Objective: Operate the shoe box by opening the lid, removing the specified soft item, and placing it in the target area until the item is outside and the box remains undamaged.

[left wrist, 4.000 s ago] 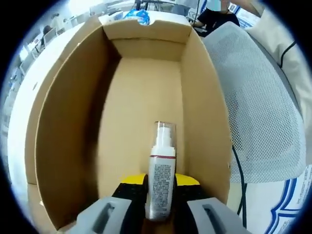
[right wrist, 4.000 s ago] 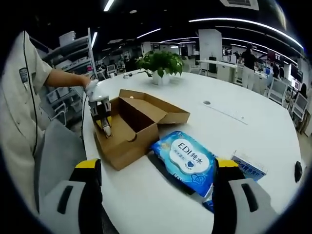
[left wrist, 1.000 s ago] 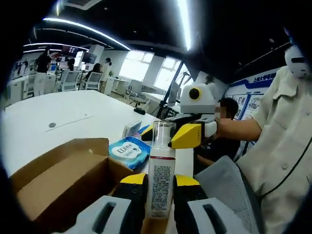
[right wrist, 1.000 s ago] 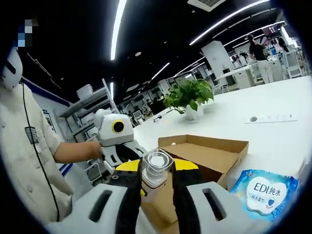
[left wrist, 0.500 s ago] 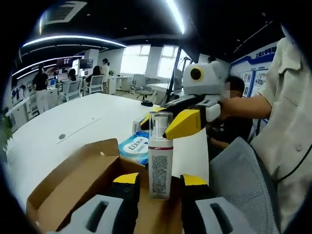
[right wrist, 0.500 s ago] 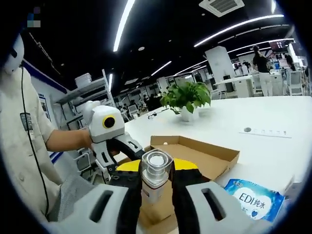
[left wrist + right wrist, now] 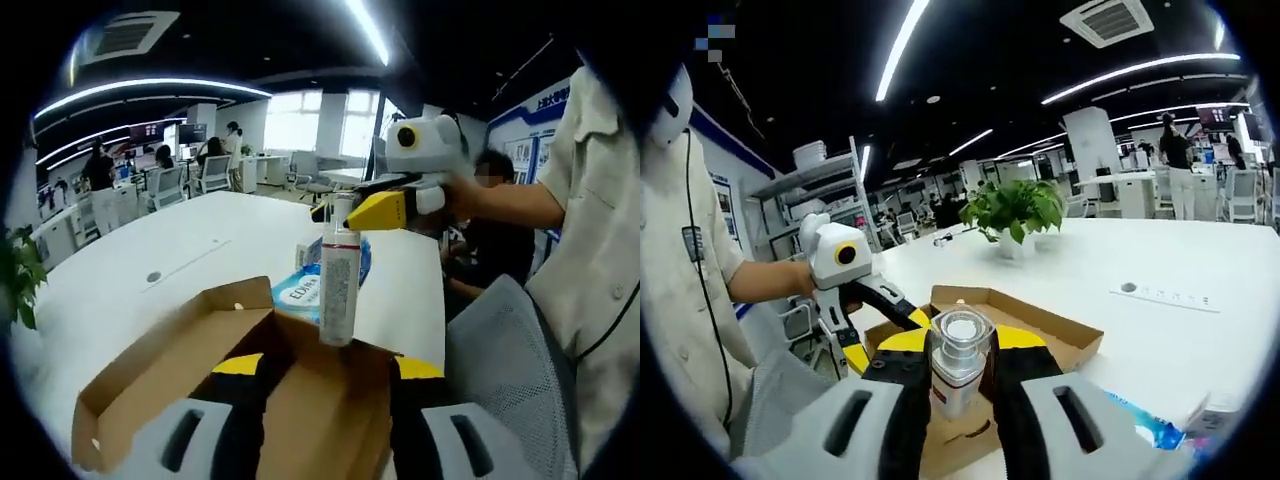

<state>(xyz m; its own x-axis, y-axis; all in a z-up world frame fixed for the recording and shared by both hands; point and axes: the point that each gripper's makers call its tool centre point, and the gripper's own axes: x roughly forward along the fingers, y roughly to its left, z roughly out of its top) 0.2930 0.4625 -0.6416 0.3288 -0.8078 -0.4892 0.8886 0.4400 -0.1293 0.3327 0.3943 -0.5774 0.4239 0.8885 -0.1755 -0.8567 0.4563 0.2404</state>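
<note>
We counted one open cardboard shoe box [image 7: 200, 350], one spray bottle [image 7: 339, 285] with a clear cap, and one blue pack of wet wipes [image 7: 305, 290] on one white table [image 7: 170, 270]. There were two grippers, the left gripper [image 7: 320, 420] and the right gripper [image 7: 958, 400], plus one potted plant [image 7: 1012, 215] and one mesh chair [image 7: 510, 370].

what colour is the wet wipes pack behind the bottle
Blue with a white label, clearest in the left gripper view: wet wipes pack, bottle.
</note>
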